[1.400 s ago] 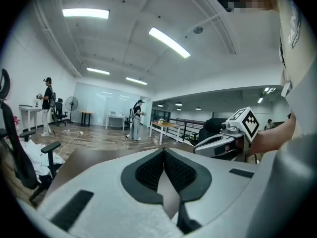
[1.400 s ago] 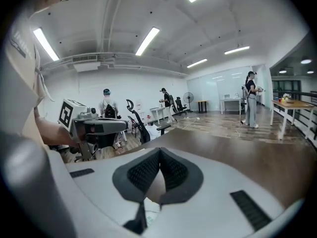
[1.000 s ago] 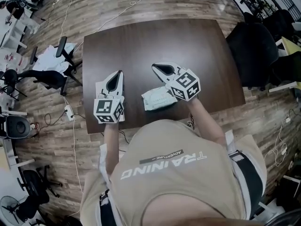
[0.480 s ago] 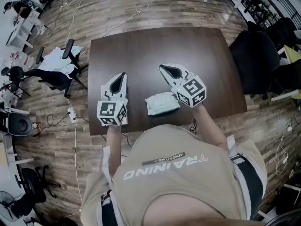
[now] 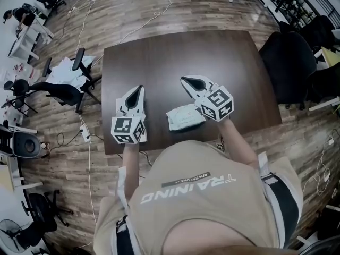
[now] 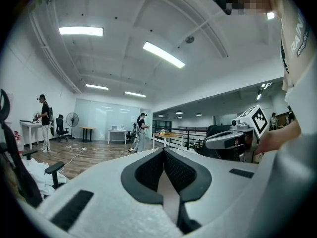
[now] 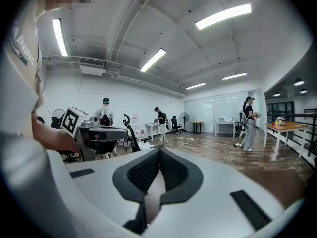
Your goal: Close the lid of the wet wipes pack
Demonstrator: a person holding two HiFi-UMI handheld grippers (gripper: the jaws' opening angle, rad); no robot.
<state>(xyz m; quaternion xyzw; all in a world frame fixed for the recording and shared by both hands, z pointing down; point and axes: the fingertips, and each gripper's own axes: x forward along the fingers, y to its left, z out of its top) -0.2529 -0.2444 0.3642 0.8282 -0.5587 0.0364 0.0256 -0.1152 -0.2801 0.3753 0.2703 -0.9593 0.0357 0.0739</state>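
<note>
Dark brown wooden counter (image 5: 159,52), head view. Left: the left gripper (image 5: 140,88), jaws closed on nothing, is held over the counter's near-left part. Centre: the pale wet wipes pack (image 5: 183,117) lies flat near the front edge, seemingly touched by neither gripper. Right: the right gripper (image 5: 184,80), jaws likewise together and empty, hangs above the pack's right end. The lid is too small to read: either raised and awaiting a press, or already flat. No next move is settled.
</note>
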